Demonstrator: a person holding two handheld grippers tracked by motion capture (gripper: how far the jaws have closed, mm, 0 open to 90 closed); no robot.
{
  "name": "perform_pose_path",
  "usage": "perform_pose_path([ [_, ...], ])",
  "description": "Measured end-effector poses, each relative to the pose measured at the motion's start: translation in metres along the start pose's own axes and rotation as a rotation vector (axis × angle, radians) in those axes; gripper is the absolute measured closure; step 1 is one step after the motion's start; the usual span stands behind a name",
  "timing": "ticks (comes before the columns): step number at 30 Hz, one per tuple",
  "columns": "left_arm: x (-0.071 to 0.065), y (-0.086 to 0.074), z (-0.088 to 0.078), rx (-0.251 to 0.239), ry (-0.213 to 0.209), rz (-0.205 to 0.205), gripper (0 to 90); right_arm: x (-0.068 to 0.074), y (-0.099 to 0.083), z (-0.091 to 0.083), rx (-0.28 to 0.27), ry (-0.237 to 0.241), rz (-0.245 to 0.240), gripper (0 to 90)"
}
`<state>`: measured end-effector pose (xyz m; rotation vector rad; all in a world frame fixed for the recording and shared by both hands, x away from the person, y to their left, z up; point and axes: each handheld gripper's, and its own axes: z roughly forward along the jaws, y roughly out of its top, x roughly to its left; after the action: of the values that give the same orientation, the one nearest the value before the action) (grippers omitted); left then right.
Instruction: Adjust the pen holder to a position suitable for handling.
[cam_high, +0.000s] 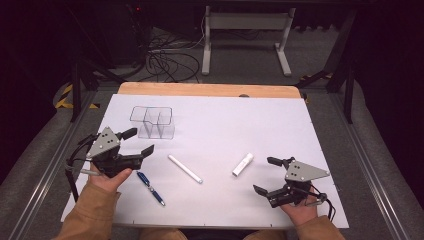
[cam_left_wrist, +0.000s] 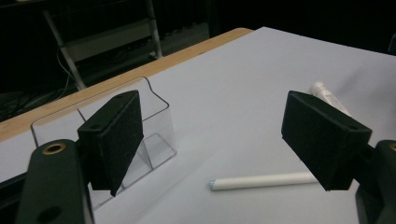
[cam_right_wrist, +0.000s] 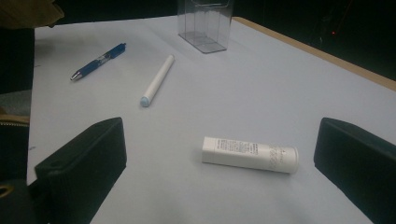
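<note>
**Clear organizer (cam_high: 152, 121) still empty, three items left on the sheet**

Clear organizer standing in the upper left of the high view, compartments bare, nothing dropped in. Judged from that: sorting not yet begun, every item still to be picked up and placed.

At far left of the high view, left gripper (cam_high: 136, 141) hovering just below and left of the organizer, jaws spread wide, nothing between them. Seen along its own jaws, the organizer (cam_left_wrist: 140, 135) close ahead on the left and the white pen (cam_left_wrist: 261, 181) lying flat at lower centre.

Moving right: blue pen (cam_high: 150, 188) lying at lower left of centre, just beside the left hand. Next, the white pen (cam_high: 185, 168) on a diagonal near the middle. Then the small white tube (cam_high: 243, 164) right of centre, apart from both pens.

At lower right, right gripper (cam_high: 267, 175) resting low, jaws also fully parted and holding nothing. In the right gripper view, the white tube (cam_right_wrist: 250, 154) lying between the two jaws but farther out, untouched; likely the nearest pick for this hand.

Left to do, by the look of things: all three grasps and all three placements.
</note>
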<state>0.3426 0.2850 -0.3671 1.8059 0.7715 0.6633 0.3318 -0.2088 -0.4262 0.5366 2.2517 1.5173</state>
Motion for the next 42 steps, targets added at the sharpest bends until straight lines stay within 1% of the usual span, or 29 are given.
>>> perform_pose_path([
  [3, 0.002, 0.001, 0.002, 0.028, 0.027, 0.019, 21.8, 0.000, 0.000, 0.000, 0.000, 0.000, 0.001, 3.0],
  [4, 0.002, 0.001, 0.002, 0.028, 0.027, 0.019, 21.8, 0.000, 0.000, 0.000, 0.000, 0.000, 0.001, 3.0],
  [7, 0.003, 0.002, 0.003, 0.054, 0.024, 0.025, 22.0, 0.001, -0.001, -0.002, -0.005, 0.001, 0.003, 3.3],
  [8, 0.003, 0.002, 0.003, 0.062, 0.020, 0.023, 19.9, 0.001, -0.001, -0.002, -0.006, 0.003, 0.004, 3.2],
  [9, 0.004, 0.002, 0.002, 0.069, -0.003, 0.037, 19.9, 0.001, -0.001, -0.002, -0.006, 0.003, 0.004, 3.2],
  [10, 0.005, 0.002, 0.001, 0.070, -0.029, 0.035, 16.7, 0.000, -0.001, -0.002, -0.007, 0.004, 0.006, 3.3],
  [13, 0.007, 0.002, 0.001, 0.069, -0.067, 0.021, 20.9, 0.001, -0.001, -0.003, -0.011, 0.008, 0.009, 3.3],
  [14, 0.008, 0.002, 0.002, 0.077, -0.061, 0.024, 20.9, 0.001, -0.001, -0.003, -0.011, 0.008, 0.009, 3.3],
  [15, 0.008, 0.002, 0.003, 0.083, -0.051, 0.024, 23.3, 0.001, -0.001, -0.003, -0.011, 0.008, 0.009, 3.4],
  [16, 0.009, 0.002, 0.004, 0.083, -0.052, 0.032, 28.8, 0.001, -0.001, -0.002, -0.011, 0.012, 0.008, 3.4],
  [17, 0.012, 0.003, 0.006, 0.098, -0.044, 0.071, 32.7, 0.001, -0.001, -0.002, -0.011, 0.012, 0.008, 3.4],
  [18, 0.012, 0.003, 0.006, 0.098, -0.044, 0.071, 35.1, 0.001, -0.001, -0.002, -0.011, 0.012, 0.008, 3.4],
  [20, 0.016, 0.004, 0.009, 0.122, -0.044, 0.098, 39.2, 0.001, -0.001, -0.002, -0.012, 0.015, 0.009, 3.4],
  [22, 0.019, 0.006, 0.011, 0.132, -0.032, 0.111, 40.9, 0.001, -0.001, -0.002, -0.012, 0.018, 0.009, 3.4],
  [23, 0.022, 0.007, 0.012, 0.143, -0.027, 0.126, 42.0, 0.001, -0.001, -0.002, -0.012, 0.019, 0.010, 3.4],
  [24, 0.027, 0.009, 0.014, 0.173, -0.024, 0.146, 42.1, 0.001, -0.001, -0.002, -0.012, 0.019, 0.010, 3.4],
  [27, 0.032, 0.010, 0.018, 0.186, -0.037, 0.149, 41.4, 0.002, -0.001, -0.002, -0.015, 0.023, 0.012, 3.4],
  [28, 0.036, 0.012, 0.021, 0.199, -0.033, 0.166, 40.8, 0.002, -0.001, -0.002, -0.014, 0.024, 0.012, 3.4],
  [29, 0.036, 0.012, 0.021, 0.199, -0.033, 0.166, 40.4, 0.001, -0.001, -0.002, -0.013, 0.023, 0.011, 3.4],
  [30, 0.041, 0.013, 0.024, 0.211, -0.036, 0.171, 40.2, 0.001, -0.002, -0.002, -0.012, 0.024, 0.011, 3.4],
  [32, 0.043, 0.014, 0.026, 0.216, -0.039, 0.170, 39.5, 0.001, -0.002, -0.002, -0.012, 0.025, 0.012, 3.4],
  [34, 0.048, 0.015, 0.029, 0.237, -0.045, 0.166, 39.0, 0.002, -0.002, -0.001, -0.013, 0.029, 0.014, 3.4],
  [35, 0.053, 0.016, 0.033, 0.257, -0.041, 0.163, 39.0, 0.002, -0.002, -0.001, -0.012, 0.029, 0.014, 3.4],
  [36, 0.053, 0.016, 0.033, 0.257, -0.041, 0.163, 39.0, 0.002, -0.002, -0.001, -0.012, 0.029, 0.014, 3.4],
  [37, 0.055, 0.016, 0.035, 0.271, -0.040, 0.158, 39.0, 0.001, -0.002, -0.001, -0.013, 0.031, 0.015, 3.3],
  [38, 0.060, 0.017, 0.038, 0.293, -0.044, 0.135, 39.0, 0.001, -0.002, -0.001, -0.014, 0.033, 0.016, 3.4],
  [39, 0.060, 0.017, 0.038, 0.293, -0.044, 0.135, 39.3, 0.001, -0.002, -0.001, -0.014, 0.033, 0.016, 3.4],
  [41, 0.065, 0.017, 0.042, 0.315, -0.058, 0.115, 39.7, 0.001, -0.002, -0.001, -0.014, 0.035, 0.017, 3.3],
  [42, 0.067, 0.018, 0.043, 0.317, -0.052, 0.116, 39.7, 0.001, -0.002, -0.001, -0.014, 0.035, 0.017, 3.3],
])
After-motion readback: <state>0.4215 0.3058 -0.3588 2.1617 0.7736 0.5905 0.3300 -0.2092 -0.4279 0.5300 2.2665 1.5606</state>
